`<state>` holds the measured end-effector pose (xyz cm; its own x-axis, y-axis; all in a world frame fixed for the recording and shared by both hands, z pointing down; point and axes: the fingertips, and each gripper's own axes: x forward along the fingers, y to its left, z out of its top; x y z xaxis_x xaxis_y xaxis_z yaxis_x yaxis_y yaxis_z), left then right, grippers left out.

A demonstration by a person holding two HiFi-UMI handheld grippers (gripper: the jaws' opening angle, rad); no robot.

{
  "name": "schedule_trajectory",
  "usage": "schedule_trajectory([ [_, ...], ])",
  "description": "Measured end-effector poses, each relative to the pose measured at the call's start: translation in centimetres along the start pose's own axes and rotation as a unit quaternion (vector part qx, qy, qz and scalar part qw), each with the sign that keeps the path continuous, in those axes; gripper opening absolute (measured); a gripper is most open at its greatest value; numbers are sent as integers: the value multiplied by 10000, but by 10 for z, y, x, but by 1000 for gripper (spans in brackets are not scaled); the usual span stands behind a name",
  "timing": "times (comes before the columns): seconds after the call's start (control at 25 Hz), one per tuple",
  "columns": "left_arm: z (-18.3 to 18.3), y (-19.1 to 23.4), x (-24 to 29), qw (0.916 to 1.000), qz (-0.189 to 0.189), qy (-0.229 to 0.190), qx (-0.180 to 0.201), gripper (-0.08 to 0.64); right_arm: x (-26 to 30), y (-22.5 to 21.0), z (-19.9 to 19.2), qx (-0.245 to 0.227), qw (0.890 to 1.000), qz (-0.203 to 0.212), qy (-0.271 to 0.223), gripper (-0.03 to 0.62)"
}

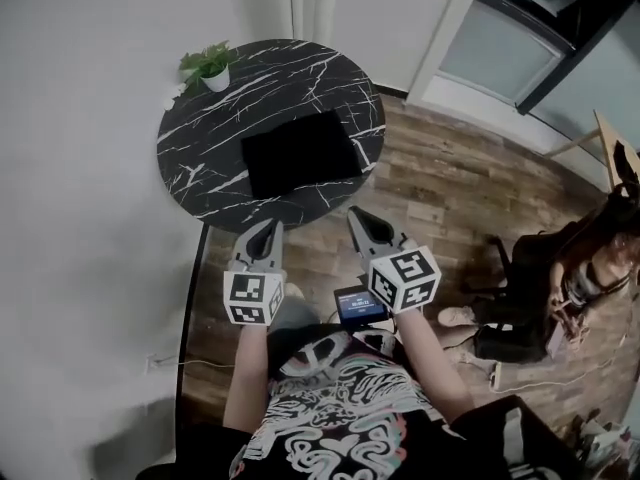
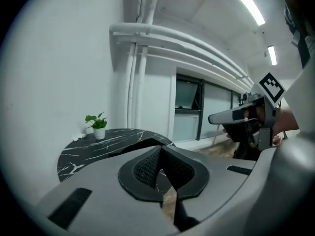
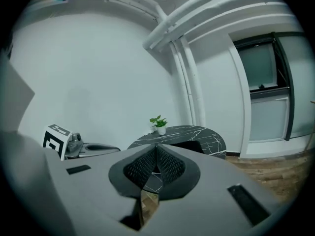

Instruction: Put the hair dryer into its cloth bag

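The head view alone gives the whole layout. A round black marbled desk [image 1: 200, 158] stands on a wood floor [image 1: 440, 188]. A flat black cloth bag [image 1: 300, 153] lies near the middle of the desk, and a small potted plant [image 1: 210, 65] sits at its far left rim. Whether the hair dryer is inside the bag cannot be told from any view.

The left gripper [image 1: 269, 226] and right gripper [image 1: 357, 214] are held side by side in the air just short of the desk's near edge, both pointing toward the bag. A second person [image 1: 560, 278] sits well off to the right.

The left gripper view shows its jaws [image 2: 161, 149] pressed together with nothing between them, and the right gripper [image 2: 212, 118] off to the side. The right gripper view shows its own jaws [image 3: 156, 146] likewise together and empty. Beyond them it takes in the plant [image 3: 159, 123] and a window [image 3: 266, 82].
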<state>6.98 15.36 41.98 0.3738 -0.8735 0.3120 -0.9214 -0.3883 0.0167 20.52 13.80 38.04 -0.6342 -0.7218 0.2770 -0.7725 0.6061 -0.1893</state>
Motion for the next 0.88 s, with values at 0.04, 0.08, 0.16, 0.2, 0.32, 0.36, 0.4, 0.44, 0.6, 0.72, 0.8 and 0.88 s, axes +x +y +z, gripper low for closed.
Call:
schedule_trajectory([
  [0.04,1,-3,0,10000,18,9,65,15,-2,0,3,17,10000,8,-65,21],
  [0.08,4,-5,-1,9998,69,-4,174,14,-3,0,6,24,9999,9,-116,21],
  [0.16,16,-5,-4,9988,222,-103,434,15,-5,-2,13,-47,9998,-56,-172,21],
  [0.2,24,-4,-7,9980,296,-185,521,15,-6,-4,16,-119,9997,-126,-196,21],
  [0.32,44,0,-14,9966,423,-403,583,15,-7,-6,24,-264,9987,-294,-313,21],
  [0.36,46,2,-16,9965,450,-430,565,15,-7,-5,24,-268,9986,-301,-329,21],
  [0.4,47,4,-18,9964,483,-438,534,15,-6,-4,23,-278,9986,-304,-326,21],
  [0.44,46,6,-20,9965,520,-435,497,15,-6,-3,22,-307,9985,-316,-310,21],
  [0.6,40,13,-29,9959,674,-405,448,15,-7,0,18,-545,9976,-377,-205,18],
  [0.72,37,16,-36,9955,730,-388,472,15,-7,4,19,-598,9973,-366,-225,18],
  [0.8,36,17,-38,9953,751,-364,485,15,-6,7,21,-624,9971,-355,-268,18],
  [0.88,34,18,-41,9951,780,-349,505,15,-6,10,22,-676,9967,-340,-279,18],
])
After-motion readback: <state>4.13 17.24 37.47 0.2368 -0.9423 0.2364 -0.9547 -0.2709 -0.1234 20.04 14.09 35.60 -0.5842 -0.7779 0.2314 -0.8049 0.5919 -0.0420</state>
